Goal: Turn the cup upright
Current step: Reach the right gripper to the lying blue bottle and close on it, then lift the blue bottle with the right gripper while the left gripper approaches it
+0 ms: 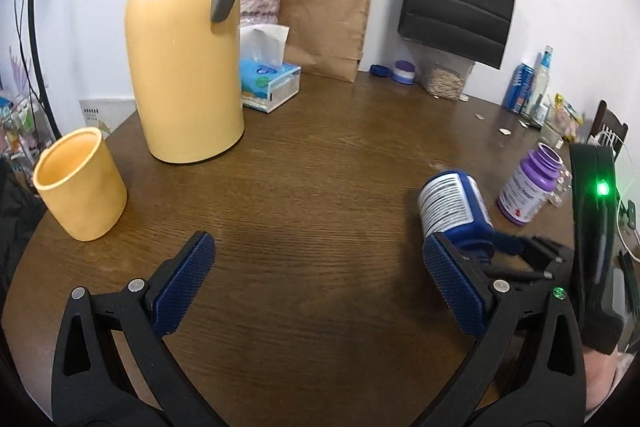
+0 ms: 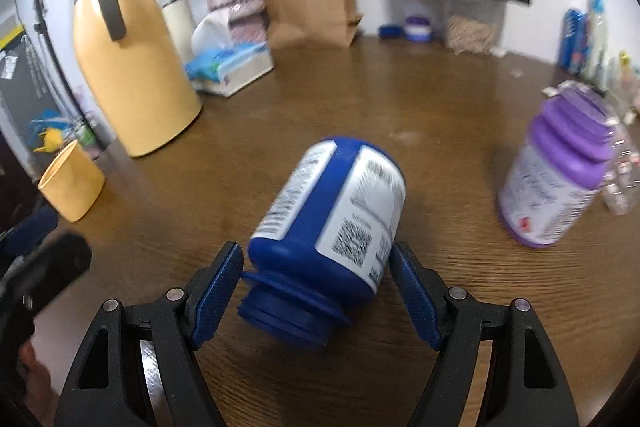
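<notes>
Our right gripper [image 2: 316,291] has its jaws set around the blue bottle [image 2: 332,223], which is the task's cup. It lies tilted on its side near the middle of the brown wooden surface [image 2: 360,99], with its open threaded neck towards us. The left pad seems to touch the shoulder and the right pad the label, but motion blur leaves us unable to tell whether the grip is firm or only closing. Our left gripper [image 1: 320,283] hangs over bare wood with its jaws wide apart and nothing between them.

We judge slipping to be the main risk. The bottle is smooth, rounded plastic with a glossy paper label, and the textured blue pads meet it near the narrowing shoulder, so a squeeze there could push it forward out of the jaws. If it rolls to the right, it could knock the purple bottle [image 2: 560,179], which stands well apart. Turning it up too quickly could land it on the edge of its base, and it would topple.

The yellow cup [image 1: 80,183] stands upright near the yellow jug [image 1: 184,59].
</notes>
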